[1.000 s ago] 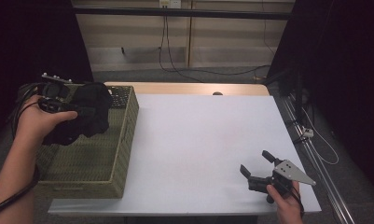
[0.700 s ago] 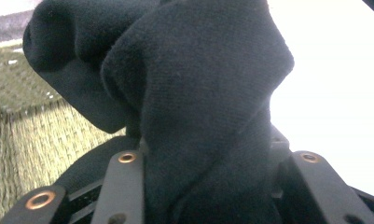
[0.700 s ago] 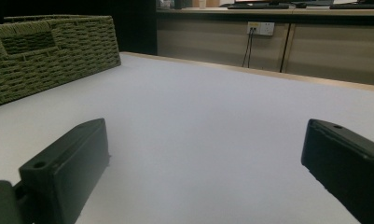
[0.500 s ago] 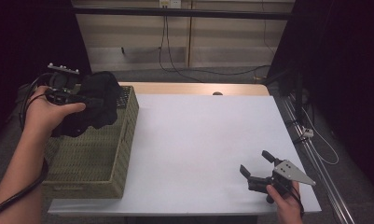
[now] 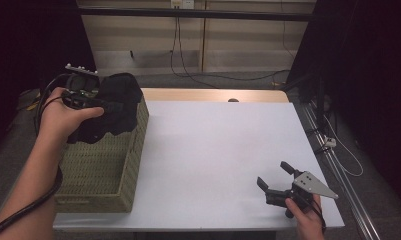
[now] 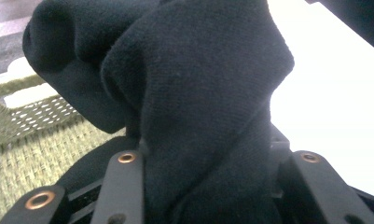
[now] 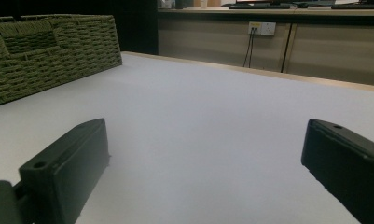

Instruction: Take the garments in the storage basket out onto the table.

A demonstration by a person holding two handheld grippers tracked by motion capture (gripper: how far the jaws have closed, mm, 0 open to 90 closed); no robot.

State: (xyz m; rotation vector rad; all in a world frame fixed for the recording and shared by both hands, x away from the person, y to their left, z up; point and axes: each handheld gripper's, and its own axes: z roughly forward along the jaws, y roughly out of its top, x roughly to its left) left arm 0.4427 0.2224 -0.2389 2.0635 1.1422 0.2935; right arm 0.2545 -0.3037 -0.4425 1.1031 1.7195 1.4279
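Black cloth (image 6: pixel 194 93), green woven basket (image 5: pixel 105 170), white table (image 5: pixel 213 150)

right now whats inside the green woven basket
The woven basket shows only its woven floor near the front. The black cloth, clamped in the left hand-held gripper, hangs over the far end and covers what lies beneath it there.
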